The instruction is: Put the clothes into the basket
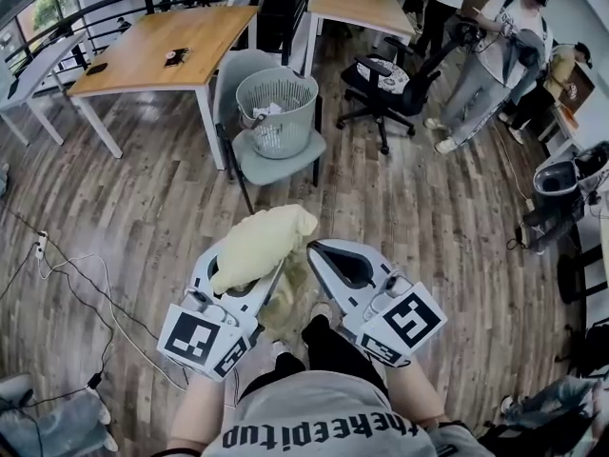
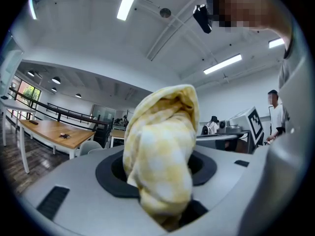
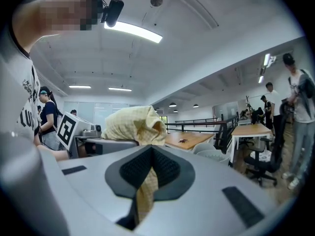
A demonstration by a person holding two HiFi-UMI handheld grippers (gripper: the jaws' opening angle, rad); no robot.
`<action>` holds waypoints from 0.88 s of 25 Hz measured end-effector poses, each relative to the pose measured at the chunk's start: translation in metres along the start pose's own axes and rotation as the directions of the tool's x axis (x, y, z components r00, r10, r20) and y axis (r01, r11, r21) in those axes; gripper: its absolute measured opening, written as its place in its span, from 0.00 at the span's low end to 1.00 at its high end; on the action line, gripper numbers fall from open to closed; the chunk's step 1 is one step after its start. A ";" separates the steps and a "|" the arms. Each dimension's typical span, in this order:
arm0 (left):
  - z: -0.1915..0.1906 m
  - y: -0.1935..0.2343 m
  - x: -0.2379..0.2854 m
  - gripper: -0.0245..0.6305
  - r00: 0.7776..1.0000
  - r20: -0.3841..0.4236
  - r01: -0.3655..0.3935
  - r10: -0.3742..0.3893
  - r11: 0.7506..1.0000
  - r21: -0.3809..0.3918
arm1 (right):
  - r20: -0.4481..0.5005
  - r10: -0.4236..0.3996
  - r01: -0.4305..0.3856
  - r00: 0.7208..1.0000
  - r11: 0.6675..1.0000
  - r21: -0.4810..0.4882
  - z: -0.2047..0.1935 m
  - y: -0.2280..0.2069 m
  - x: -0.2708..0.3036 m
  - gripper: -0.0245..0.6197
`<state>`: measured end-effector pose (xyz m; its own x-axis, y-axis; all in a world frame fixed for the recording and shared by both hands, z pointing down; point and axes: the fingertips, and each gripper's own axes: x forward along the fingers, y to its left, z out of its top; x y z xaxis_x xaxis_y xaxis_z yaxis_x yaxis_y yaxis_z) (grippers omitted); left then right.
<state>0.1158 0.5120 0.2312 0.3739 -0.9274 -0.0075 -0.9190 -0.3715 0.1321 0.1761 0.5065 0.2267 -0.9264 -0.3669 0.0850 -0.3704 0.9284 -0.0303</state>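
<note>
Yellow checked garment [image 1: 265,241] clamped in your left gripper [image 1: 252,272]; your right gripper [image 3: 145,181] pinches its hanging strip; basket [image 1: 276,122] on chair [image 1: 278,167].

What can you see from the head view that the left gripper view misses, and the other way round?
Only the head view shows the basket on a grey chair, the wooden floor, and the left gripper and right gripper from above. Only the left gripper view shows the ceiling lights and, close up, its jaws clamped on the yellow cloth. Both show that cloth and the long wooden table.
</note>
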 end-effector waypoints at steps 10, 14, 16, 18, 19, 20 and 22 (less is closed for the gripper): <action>0.009 0.029 0.050 0.37 1.000 0.006 -0.029 0.029 1.000 -0.001 | -0.017 0.029 -0.029 0.999 0.999 -0.022 0.007 -0.050 0.030 0.05; 0.011 0.041 0.081 0.37 0.999 0.014 -0.047 0.047 0.999 0.001 | -0.013 0.050 -0.050 0.999 0.999 -0.020 0.011 -0.082 0.043 0.05; 0.013 0.047 0.097 0.37 0.998 0.014 -0.053 0.053 0.999 0.001 | -0.008 0.058 -0.058 0.998 0.998 -0.019 0.014 -0.099 0.049 0.05; 0.014 0.052 0.113 0.37 0.998 0.016 -0.059 0.059 0.998 0.002 | -0.005 0.067 -0.067 0.998 0.998 -0.022 0.017 -0.115 0.054 0.05; 0.015 0.054 0.120 0.37 0.998 0.017 -0.062 0.062 0.998 0.002 | -0.004 0.070 -0.071 0.998 0.997 -0.022 0.018 -0.122 0.056 0.05; 0.016 0.056 0.128 0.37 0.998 0.017 -0.066 0.065 0.998 0.002 | -0.004 0.073 -0.073 0.997 0.997 -0.022 0.019 -0.130 0.059 0.05; 0.017 0.060 0.143 0.37 0.997 0.017 -0.071 0.071 0.997 0.002 | -0.004 0.079 -0.079 0.997 0.997 -0.019 0.021 -0.146 0.063 0.05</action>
<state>0.1123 0.3562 0.2216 0.3051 -0.9522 -0.0154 -0.9436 -0.3045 0.1300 0.1707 0.3470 0.2160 -0.9525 -0.2921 0.0864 -0.2947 0.9554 -0.0183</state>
